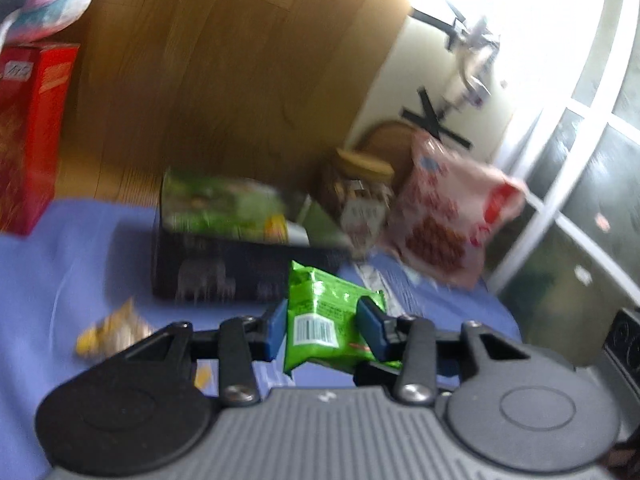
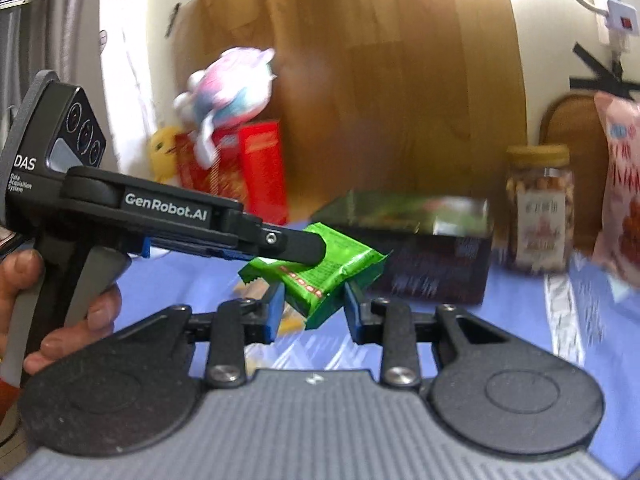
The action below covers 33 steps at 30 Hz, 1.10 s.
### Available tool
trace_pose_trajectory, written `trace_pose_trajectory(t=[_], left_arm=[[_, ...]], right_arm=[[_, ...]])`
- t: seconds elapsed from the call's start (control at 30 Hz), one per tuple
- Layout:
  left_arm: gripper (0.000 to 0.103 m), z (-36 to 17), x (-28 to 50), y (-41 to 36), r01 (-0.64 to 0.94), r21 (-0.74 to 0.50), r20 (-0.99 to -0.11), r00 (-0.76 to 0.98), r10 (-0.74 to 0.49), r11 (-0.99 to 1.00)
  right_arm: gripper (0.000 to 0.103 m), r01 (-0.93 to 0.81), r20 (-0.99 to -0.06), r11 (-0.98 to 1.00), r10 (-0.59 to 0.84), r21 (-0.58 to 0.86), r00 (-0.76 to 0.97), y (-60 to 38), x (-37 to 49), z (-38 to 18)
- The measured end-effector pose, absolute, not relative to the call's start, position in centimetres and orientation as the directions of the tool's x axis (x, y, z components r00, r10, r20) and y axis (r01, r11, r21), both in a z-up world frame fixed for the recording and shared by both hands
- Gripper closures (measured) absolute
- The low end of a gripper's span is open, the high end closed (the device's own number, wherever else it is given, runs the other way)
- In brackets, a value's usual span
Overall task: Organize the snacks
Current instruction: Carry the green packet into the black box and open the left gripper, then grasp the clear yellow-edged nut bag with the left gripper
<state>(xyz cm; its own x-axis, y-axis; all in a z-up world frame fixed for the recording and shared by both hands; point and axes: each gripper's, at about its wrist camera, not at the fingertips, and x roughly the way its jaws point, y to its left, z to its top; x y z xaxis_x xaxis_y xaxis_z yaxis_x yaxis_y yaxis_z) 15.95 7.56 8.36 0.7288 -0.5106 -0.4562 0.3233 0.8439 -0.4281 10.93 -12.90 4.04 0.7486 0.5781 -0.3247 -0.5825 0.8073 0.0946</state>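
A green snack packet (image 1: 328, 320) is held above the blue cloth (image 1: 80, 248). My left gripper (image 1: 326, 326) is shut on it, blue pads on both sides. In the right wrist view the same packet (image 2: 320, 272) sits between the fingers of my right gripper (image 2: 310, 308), which also looks closed on its lower end, while the left gripper (image 2: 288, 246) reaches in from the left and clamps the packet's top. A dark open box (image 1: 240, 264) holding green packets stands just behind; it also shows in the right wrist view (image 2: 420, 256).
A nut jar (image 2: 538, 208) and a pink snack bag (image 2: 620, 196) stand right of the box. A red carton (image 2: 248, 168) with a plush toy (image 2: 228, 88) on top is at the back left. A yellow wrapper (image 1: 112, 328) lies on the cloth.
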Motion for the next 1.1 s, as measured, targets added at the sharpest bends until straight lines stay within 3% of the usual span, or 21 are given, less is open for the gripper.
trace_pose_trajectory(t=[0.23,0.47,0.63,0.83,0.9,1.1], left_arm=[[0.064,8.3,25.7,7.5,0.266,-0.425,-0.451,0.766,-0.457,0.865],[0.062,6.5,29.4,7.2,0.226,-0.371,-0.498,0.771,-0.398,0.901],[0.060,7.3,24.7,11.0,0.247,-0.355,-0.438,0.808,-0.394,0.902],[0.060,3.0,22.8,15.0,0.132,-0.343,-0.592,0.738,-0.323,0.930],[0.064,0.8,23.0,15.5,0.105,-0.371,-0.646,0.685,-0.338,0.923],[0.079,0.0,19.1,14.5,0.131,-0.450,-0.628,0.656,-0.418,0.883]], right_arm=[[0.070,-0.526,-0.326,0.848,0.514,0.058,0.793,-11.3,20.5,5.1],[0.067,-0.405,-0.349,0.909,0.349,-0.100,0.870,-9.3,24.8,3.2],[0.068,-0.454,-0.317,0.886,0.460,0.100,0.829,-12.1,20.9,3.2],[0.067,-0.520,-0.457,0.703,0.711,0.485,0.535,-11.8,20.0,-0.4],[0.067,-0.509,-0.490,0.692,0.722,0.512,0.489,-10.3,20.5,-1.2],[0.072,-0.532,-0.563,0.688,0.719,0.494,0.407,-7.5,20.2,-1.5]])
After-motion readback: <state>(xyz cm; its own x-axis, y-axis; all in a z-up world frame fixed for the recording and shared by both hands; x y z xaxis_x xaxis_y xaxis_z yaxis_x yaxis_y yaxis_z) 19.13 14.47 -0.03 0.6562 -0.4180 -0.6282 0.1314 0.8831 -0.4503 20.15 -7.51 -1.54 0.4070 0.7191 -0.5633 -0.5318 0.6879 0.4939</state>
